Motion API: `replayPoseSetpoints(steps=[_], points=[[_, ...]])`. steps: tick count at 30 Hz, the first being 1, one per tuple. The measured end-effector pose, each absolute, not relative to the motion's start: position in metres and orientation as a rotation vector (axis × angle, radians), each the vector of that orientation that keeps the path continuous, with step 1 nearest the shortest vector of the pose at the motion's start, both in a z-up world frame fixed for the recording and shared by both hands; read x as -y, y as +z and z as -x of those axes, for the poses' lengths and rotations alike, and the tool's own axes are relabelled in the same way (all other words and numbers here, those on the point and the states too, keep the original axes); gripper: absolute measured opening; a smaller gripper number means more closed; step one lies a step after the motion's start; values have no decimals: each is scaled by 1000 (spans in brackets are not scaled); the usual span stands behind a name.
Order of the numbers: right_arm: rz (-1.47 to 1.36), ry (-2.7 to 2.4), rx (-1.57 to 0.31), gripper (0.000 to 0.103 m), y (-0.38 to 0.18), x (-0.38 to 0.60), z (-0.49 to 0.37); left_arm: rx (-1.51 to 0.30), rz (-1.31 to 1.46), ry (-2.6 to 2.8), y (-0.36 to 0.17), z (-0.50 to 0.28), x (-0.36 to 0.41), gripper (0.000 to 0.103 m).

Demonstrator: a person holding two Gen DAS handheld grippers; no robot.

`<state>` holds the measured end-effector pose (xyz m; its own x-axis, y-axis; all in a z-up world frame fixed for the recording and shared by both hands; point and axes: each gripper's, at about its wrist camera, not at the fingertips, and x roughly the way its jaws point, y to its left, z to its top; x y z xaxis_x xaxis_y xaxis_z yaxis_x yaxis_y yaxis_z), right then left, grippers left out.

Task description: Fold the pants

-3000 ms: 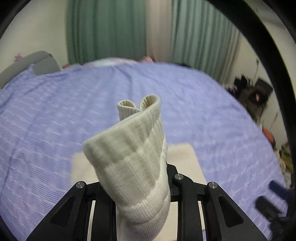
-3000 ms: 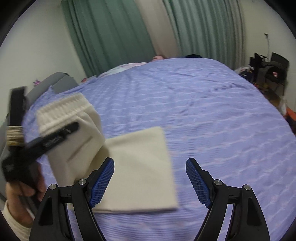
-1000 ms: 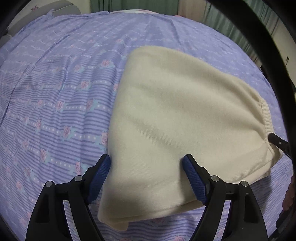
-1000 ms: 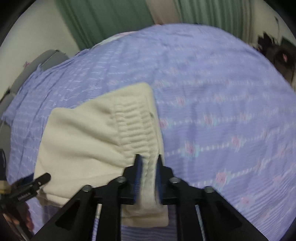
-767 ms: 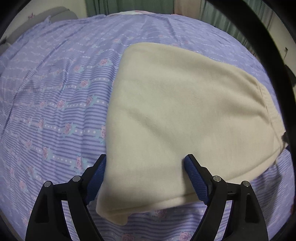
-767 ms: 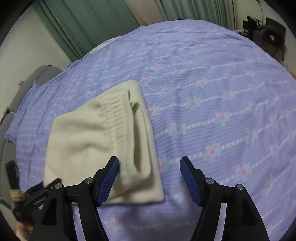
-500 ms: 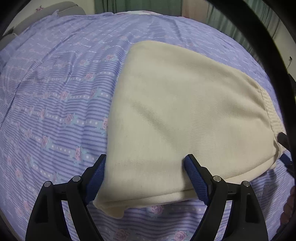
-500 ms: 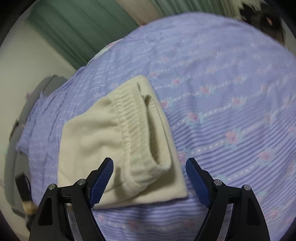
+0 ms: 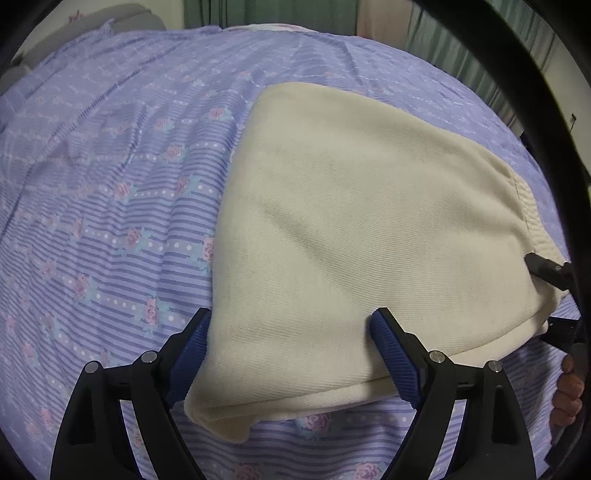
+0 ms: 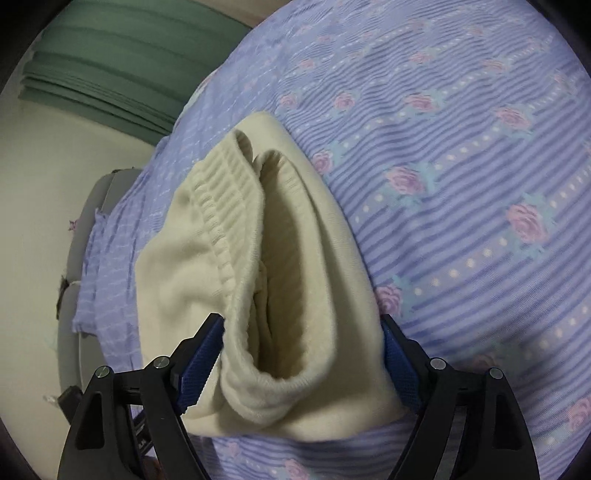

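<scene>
Lying folded into a compact cream bundle on the bed point(image 9: 92, 192), pants point(image 9: 362, 236), waistband gaping at three o'clock; left gripper point(image 9: 291, 354) and right gripper point(image 10: 301, 363) fingers wide, having just opened, straddling without pinching. Folding seemingly nearly done.

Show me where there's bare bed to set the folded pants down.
Bare bedspread lies left of the cream pants in the left wrist view, up toward the grey headboard. Right of the waistband, open bedspread too. Crowded: both tongs sit at the pants' near edge.

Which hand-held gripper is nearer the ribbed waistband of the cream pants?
Right. The right hand-held gripper straddles the ribbed waistband; the left hand-held gripper straddles the opposite folded edge.
</scene>
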<state>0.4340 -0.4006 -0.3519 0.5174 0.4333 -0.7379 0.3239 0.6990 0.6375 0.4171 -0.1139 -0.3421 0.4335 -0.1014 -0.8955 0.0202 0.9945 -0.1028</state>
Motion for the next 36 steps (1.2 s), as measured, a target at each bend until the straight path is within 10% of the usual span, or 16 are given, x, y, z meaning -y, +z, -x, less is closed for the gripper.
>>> replayPoseSetpoints(steps=[8, 25, 29, 36], points=[[-642, 14, -1074, 47, -325, 381, -434, -1053, 48, -148, -304, -421, 99, 87], [-378, -91, -1052, 46, -310, 357, -441, -1228, 277, -424, -369, -537, 88, 77], [-389, -93, -1064, 45, -308, 358, -446, -1233, 253, -345, -348, -537, 94, 34], [-283, -47, -986, 33, -257, 336, -418, -1121, 158, -313, -292, -499, 104, 27]])
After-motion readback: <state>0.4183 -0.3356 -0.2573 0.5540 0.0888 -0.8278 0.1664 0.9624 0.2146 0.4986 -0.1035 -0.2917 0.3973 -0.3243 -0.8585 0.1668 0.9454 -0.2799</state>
